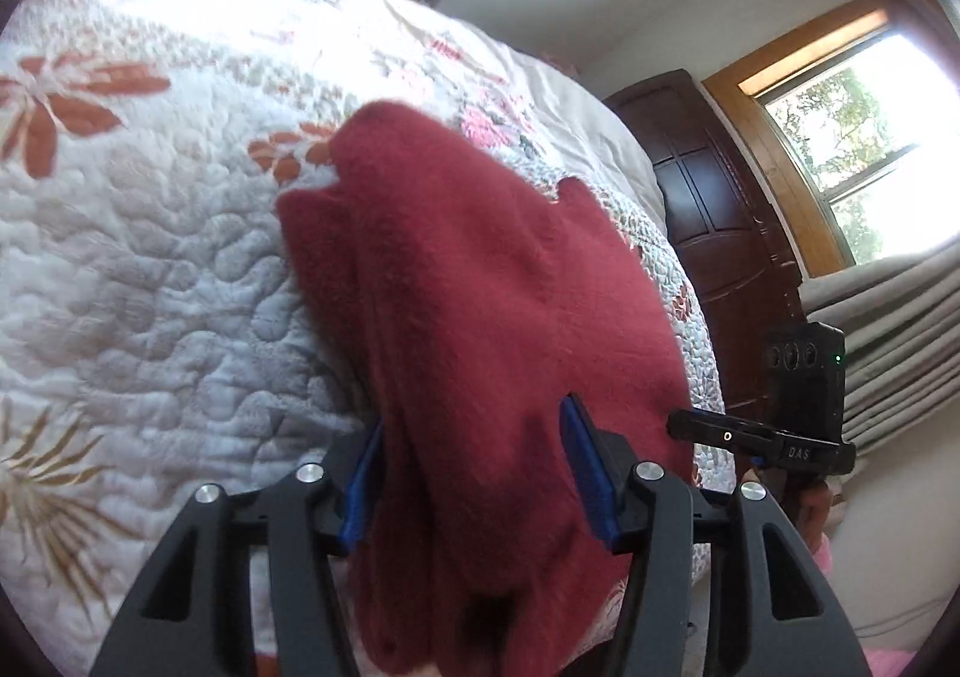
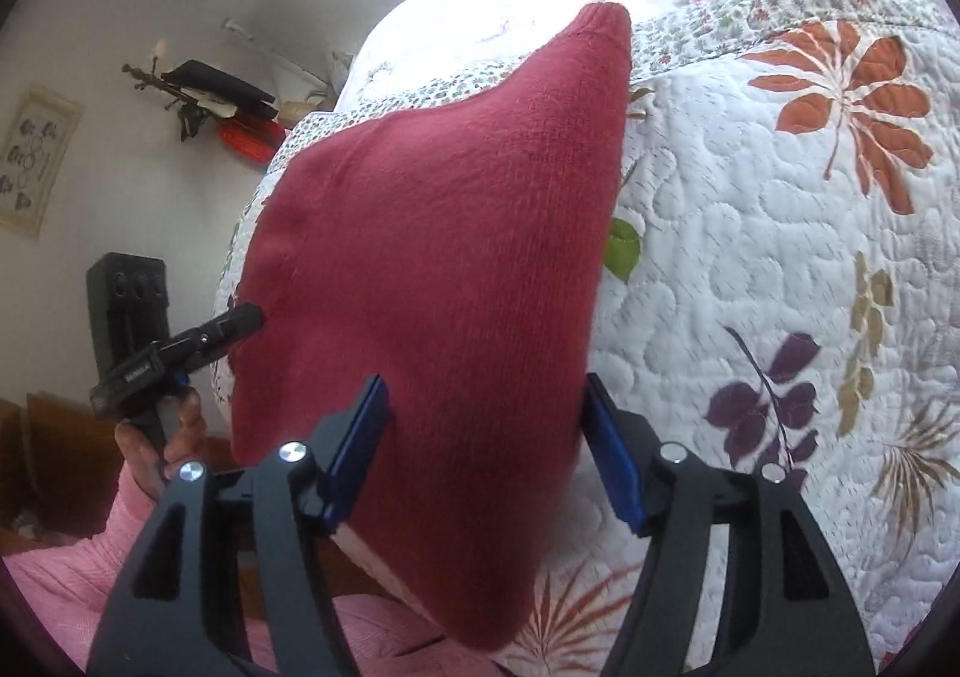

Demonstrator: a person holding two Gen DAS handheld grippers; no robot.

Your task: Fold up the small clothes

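Dark red fuzzy knit garment [image 1: 480, 269] draped over white floral quilted bed [image 1: 150, 257], hanging between my blue pads. Left hand-held gripper [image 1: 474, 473] and right hand-held gripper [image 2: 486, 449]: jaws wide, cloth between, clamp unclear. I judge it light, floppy, grippy; pinch hem corners.

The red garment [image 1: 480, 317] fills the gap between the blue pads [image 1: 582, 473] of the left gripper [image 1: 474, 473]; no free passage between them. It does the same at the right gripper [image 2: 498, 449], cloth spanning from one pad to the other. Jaws on both stand apart.

Quilted bedspread [image 1: 150, 269] to the left of the garment in the left wrist view: bare, unobstructed. In the right wrist view, bedspread right of the garment likewise bare up to the far edge.

Obstacles off the bed: dark wooden cabinet [image 1: 720, 209] beyond the bed corner, pleated curtain [image 1: 888, 329] beside it. The other gripper sits near the garment's edge, and a hand [image 2: 162, 437] below it.
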